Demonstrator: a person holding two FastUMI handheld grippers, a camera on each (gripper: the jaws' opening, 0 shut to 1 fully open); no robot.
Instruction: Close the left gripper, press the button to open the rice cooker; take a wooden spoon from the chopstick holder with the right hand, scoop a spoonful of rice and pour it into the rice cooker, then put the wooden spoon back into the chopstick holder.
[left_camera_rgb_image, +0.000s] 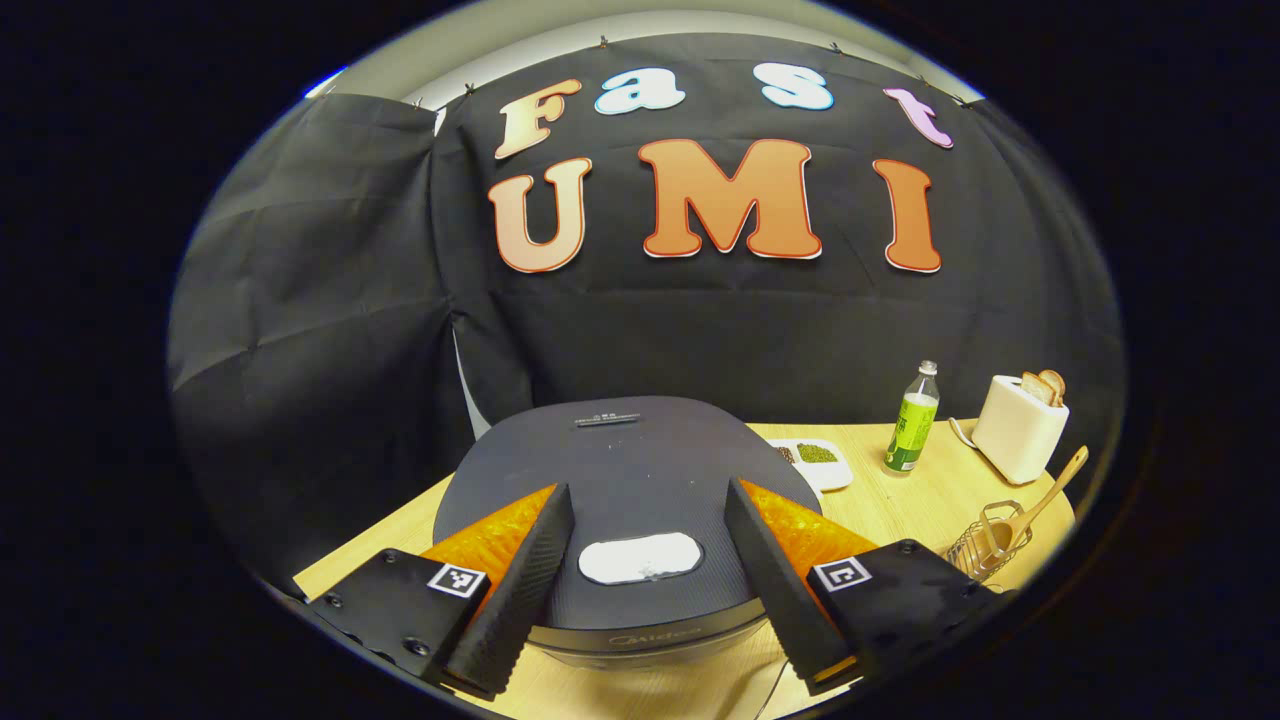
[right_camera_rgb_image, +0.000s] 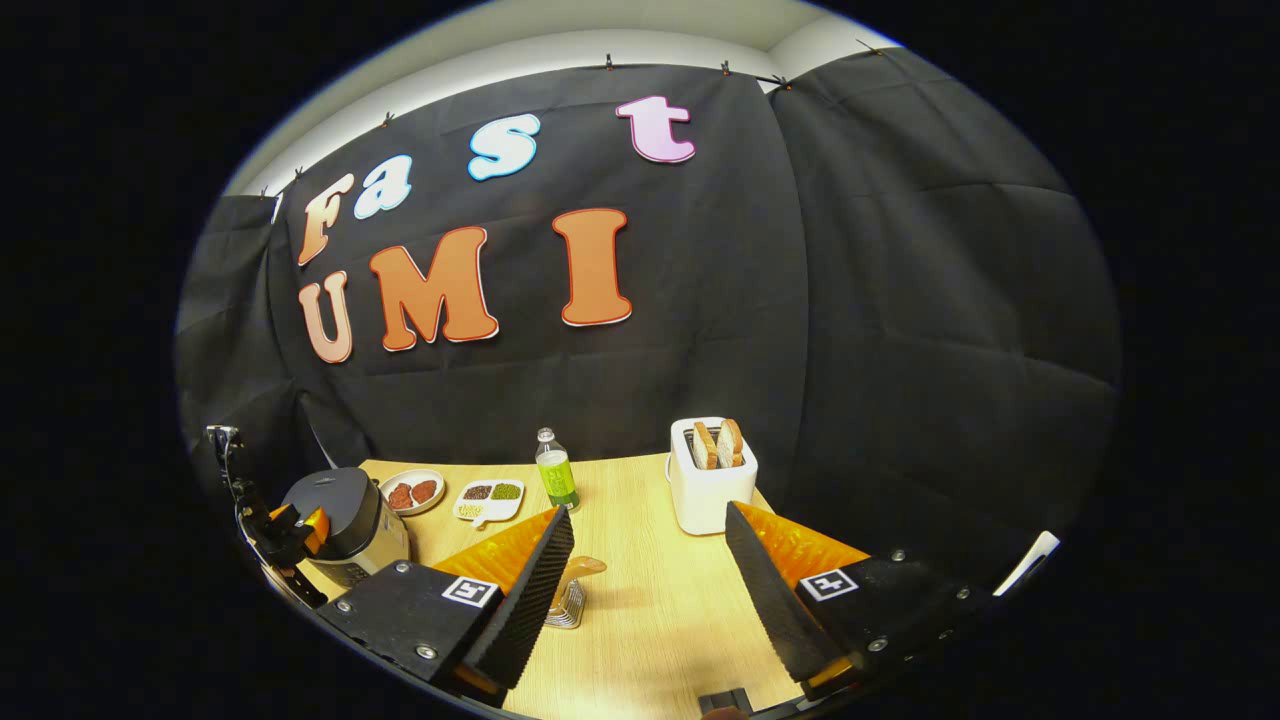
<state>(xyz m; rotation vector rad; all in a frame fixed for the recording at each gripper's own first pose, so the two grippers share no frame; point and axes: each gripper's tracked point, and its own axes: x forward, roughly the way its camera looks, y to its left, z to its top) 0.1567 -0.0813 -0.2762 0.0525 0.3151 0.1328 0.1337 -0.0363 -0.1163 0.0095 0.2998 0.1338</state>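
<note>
The rice cooker stands right in front of my left gripper with its dark lid down. The white oval button lies between the spread fingers, and the gripper is open and empty. At the right, a wire chopstick holder holds the wooden spoon, which leans to the right. My right gripper hovers open over the table with nothing in it. Its left finger partly hides the chopstick holder and the spoon. The rice cooker sits far left, with the left gripper next to it.
A green-labelled bottle and a white toaster with bread slices stand at the back of the wooden table. A round dish and a divided dish of beans lie beside the cooker. Black cloth walls surround the table.
</note>
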